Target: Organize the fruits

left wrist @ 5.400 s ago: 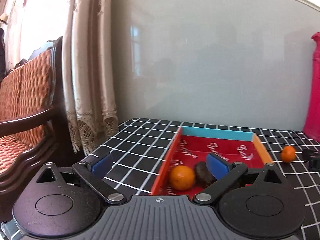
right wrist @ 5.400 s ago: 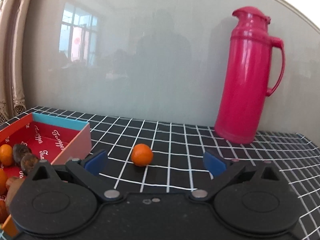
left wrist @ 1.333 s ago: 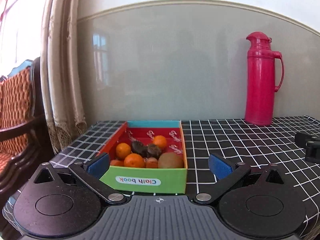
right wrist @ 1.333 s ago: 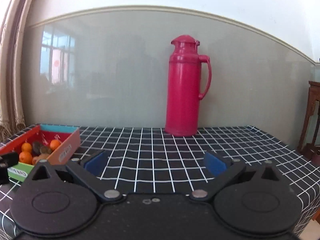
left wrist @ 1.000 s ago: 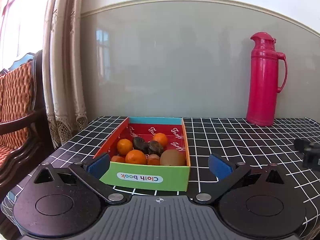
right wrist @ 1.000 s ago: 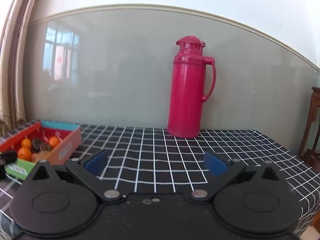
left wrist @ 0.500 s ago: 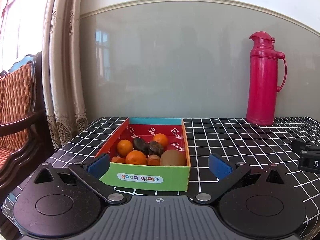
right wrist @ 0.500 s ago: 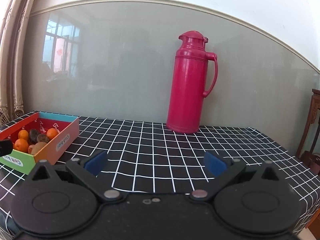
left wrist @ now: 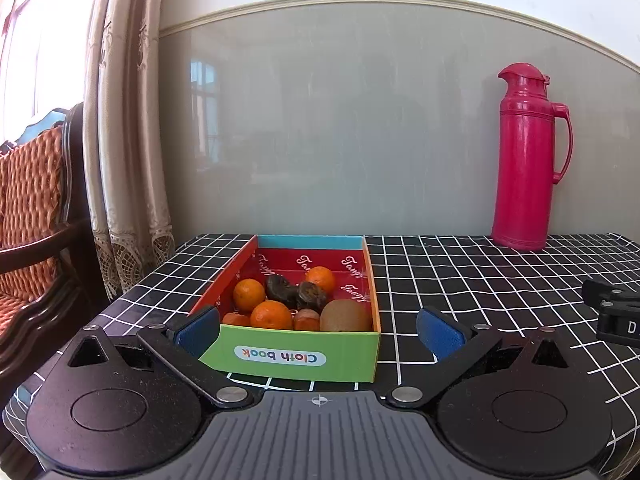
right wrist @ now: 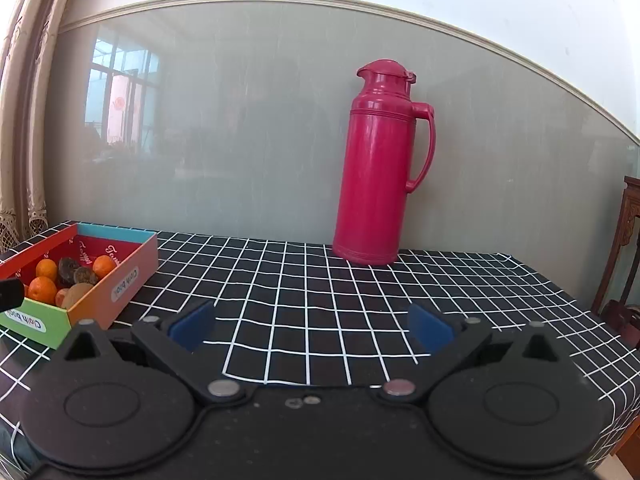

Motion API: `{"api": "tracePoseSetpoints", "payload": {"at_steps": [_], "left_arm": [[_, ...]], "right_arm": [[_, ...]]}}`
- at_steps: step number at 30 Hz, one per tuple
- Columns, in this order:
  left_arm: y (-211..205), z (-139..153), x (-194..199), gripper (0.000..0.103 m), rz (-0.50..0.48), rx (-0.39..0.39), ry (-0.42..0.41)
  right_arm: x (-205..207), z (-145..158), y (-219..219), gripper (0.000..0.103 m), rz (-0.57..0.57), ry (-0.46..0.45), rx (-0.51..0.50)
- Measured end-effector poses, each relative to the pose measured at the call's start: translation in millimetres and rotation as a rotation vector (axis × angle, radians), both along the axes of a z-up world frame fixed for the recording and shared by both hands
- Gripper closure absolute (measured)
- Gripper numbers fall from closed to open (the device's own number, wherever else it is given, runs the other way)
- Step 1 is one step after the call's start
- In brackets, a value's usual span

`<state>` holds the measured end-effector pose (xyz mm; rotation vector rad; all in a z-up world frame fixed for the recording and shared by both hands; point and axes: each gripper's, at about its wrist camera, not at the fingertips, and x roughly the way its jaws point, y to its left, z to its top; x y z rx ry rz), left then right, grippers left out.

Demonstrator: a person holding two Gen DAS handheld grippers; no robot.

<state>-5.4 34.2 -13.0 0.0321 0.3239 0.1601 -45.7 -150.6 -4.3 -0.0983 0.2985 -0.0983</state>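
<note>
Fruit sits together in the box (left wrist: 296,360) on the checked worktop (left wrist: 460,280): oranges (left wrist: 272,315), a kiwi (left wrist: 345,315), dark pieces. We hold left tongs (left wrist: 319,330) and right tongs (right wrist: 311,327) wide, empty. We judge the fruit light, round, bruisable; grip each across its middle.
</note>
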Motion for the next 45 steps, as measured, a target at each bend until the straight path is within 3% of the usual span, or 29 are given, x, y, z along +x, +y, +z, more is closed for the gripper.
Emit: {"api": "tracePoseSetpoints", "payload": {"at_steps": [45], "left_arm": [[-1.0, -0.1, -4.5, 0.0, -0.016, 0.018, -0.032]], "right_arm": [[-0.2, 0.3, -0.2, 0.0, -0.003, 0.0, -0.001]]}}
